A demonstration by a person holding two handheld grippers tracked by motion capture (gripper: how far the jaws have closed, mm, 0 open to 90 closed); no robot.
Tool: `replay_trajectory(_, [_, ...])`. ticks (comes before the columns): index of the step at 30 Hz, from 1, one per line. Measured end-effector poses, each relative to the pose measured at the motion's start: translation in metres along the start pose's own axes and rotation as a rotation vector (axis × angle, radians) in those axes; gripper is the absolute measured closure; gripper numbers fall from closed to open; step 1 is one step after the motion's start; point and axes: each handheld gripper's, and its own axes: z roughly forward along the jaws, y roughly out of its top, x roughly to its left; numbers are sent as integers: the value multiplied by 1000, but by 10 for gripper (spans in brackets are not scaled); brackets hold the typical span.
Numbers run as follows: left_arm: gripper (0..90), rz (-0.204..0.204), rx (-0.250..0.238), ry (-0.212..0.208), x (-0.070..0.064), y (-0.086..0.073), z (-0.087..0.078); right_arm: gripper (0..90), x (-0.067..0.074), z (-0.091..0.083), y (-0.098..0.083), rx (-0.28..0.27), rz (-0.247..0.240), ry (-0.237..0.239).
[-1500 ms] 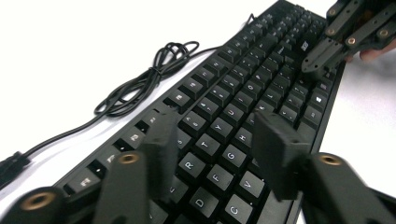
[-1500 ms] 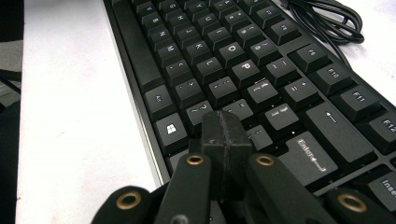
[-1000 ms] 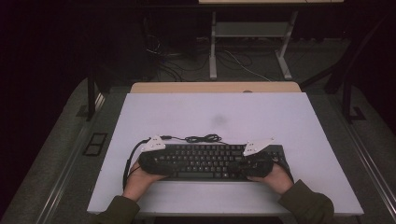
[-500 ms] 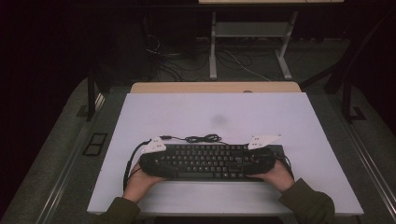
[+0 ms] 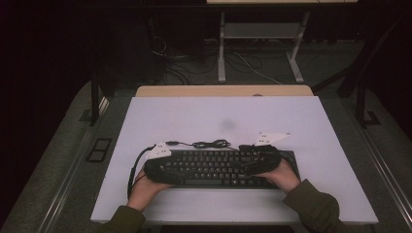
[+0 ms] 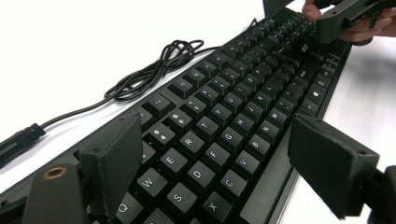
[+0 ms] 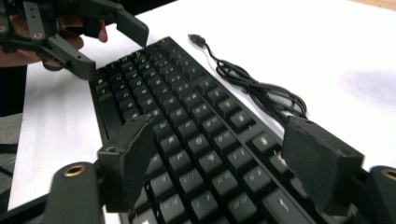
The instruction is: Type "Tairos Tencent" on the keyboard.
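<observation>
Black keyboard (image 5: 214, 167) on white table (image 5: 311, 126), 2 grippers at its ends, left gripper (image 6: 210, 163) jaws wide over lettered keys, right gripper (image 7: 224, 158) jaws just opening, gripping nothing, coiled cable (image 7: 261, 91) beside.

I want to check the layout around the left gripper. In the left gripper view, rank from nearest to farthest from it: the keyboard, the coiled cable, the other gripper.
1. Keyboard: directly under and between the open jaws of the left gripper.
2. Coiled cable: on the white table beyond the keyboard's back edge, up and left.
3. Right gripper: over the keyboard's far end, top right.
</observation>
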Motion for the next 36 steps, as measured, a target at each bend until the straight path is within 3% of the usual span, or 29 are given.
replay_trajectory(7, [188, 4, -1, 6, 0, -1, -1, 205, 3, 9, 5, -27, -5, -4])
replay_trajectory(14, [279, 18, 0, 22, 1, -2, -3, 199, 6, 9, 4, -40, -22, -7])
replay_trajectory(36, [736, 8, 58, 53, 19, -12, -13, 195, 5, 9, -1, -28, -15, 4])
